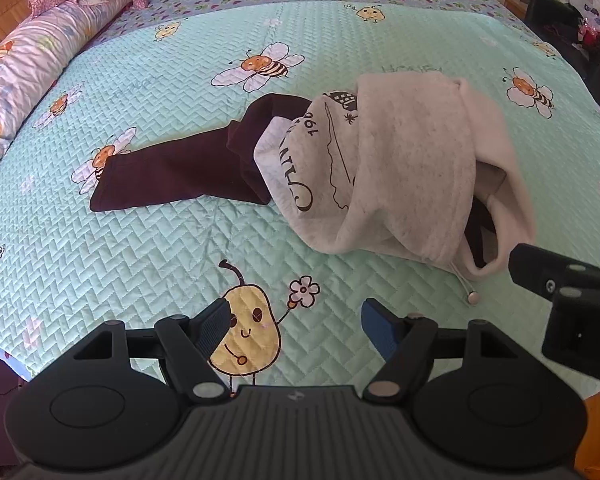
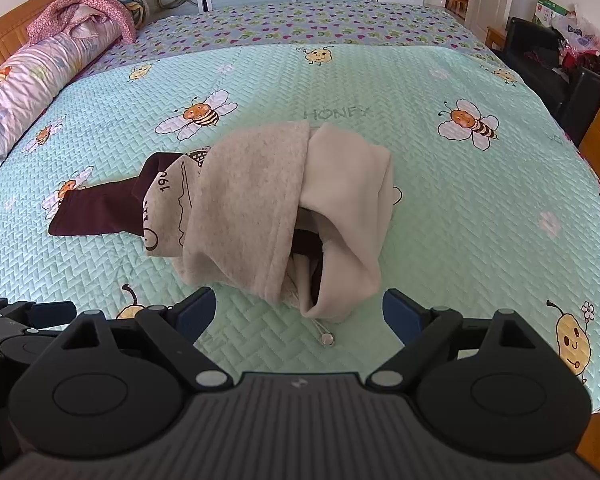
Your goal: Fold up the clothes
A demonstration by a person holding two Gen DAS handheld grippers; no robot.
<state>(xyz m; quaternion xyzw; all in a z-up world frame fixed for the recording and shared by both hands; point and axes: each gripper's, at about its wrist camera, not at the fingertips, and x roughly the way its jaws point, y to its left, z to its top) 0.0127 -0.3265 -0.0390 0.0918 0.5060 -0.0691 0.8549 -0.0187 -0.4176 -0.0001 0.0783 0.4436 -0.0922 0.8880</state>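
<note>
Bedroom scene, bed covered by a mint quilted bedspread (image 2: 440, 184) with bee cartoons; rolled floral bedding (image 1: 32, 64) at upper left, wardrobe doors at top of the right wrist view.

Task thing: grey hoodie (image 2: 260, 208), crumpled in a heap at frame centre in the right wrist view, centre-right in the left wrist view. Maroon sleeve (image 1: 172, 172) sticks out flat to the left of the heap. Printed front partly showing, hood opening faces the cameras, drawstring tip (image 2: 327, 338) lies on the bedspread just below the heap.

Step, as a judgement: very start, nothing folded yet, garment not spread. Next move calls for grabbing two edges of the heap, likely hem or shoulders, lifting and laying it flat before any fold. Which edges are which is hard to tell in the bundle.

Left gripper (image 1: 296, 330): bottom centre of its own view, jaws well apart, nothing between them, only the bedspread's yellow cartoon under it. Apart from the hoodie, below-left of it.

Right gripper (image 2: 300, 314): bottom centre of its view, jaws wide, empty. Near edge of the heap and the drawstring sit in the gap line but no pad touches cloth. Its finger also shows at right edge of the left wrist view, just beside the hood.

Both point steeply down at the bed, side by side.
</note>
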